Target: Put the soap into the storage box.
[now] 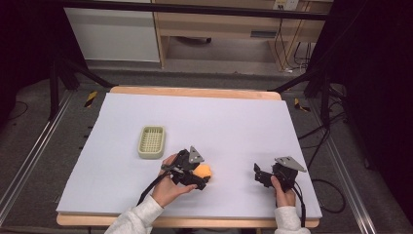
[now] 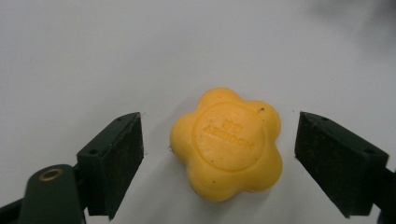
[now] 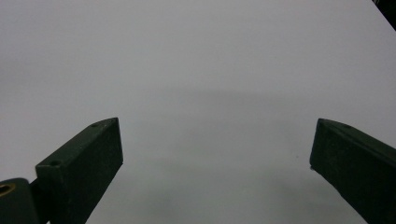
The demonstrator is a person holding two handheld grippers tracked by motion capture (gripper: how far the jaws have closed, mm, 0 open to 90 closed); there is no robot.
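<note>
Lying flat on the white worktop (image 1: 229, 122), toward its near edge and a little left of centre: a yellow flower-shaped soap (image 2: 227, 142), embossed lettering on its round top face too blurred to read. Sitting between the fingers (image 2: 114, 158) of the left gripper (image 1: 203, 176), with a clear gap of bare surface on each side, touching neither. Spreading wide around it, those fingers, gripping nothing. Showing in the high view as an orange-yellow lump just beside the black body of the left gripper, partly covered by it. Wrapping around that gripper from below, the person's left hand (image 1: 168, 187), a pale sleeve (image 1: 136, 219) coming in from the bottom edge.

Resting near by, farther up and to the left, well apart from the soap: a pale green ribbed soap dish (image 1: 151, 142), standing empty.

Hovering near the worktop's near right corner, well apart from the soap: the right gripper (image 3: 217, 163), held by the right hand (image 1: 283, 194), a grey three-cornered plate on top. Gaping wide as well, its fingers (image 3: 84, 163), closing on nothing, bare white surface lying between them.

Trailing beyond the worktop: cables on the floor, and a light wooden shelf unit (image 1: 219, 29) at the back.
</note>
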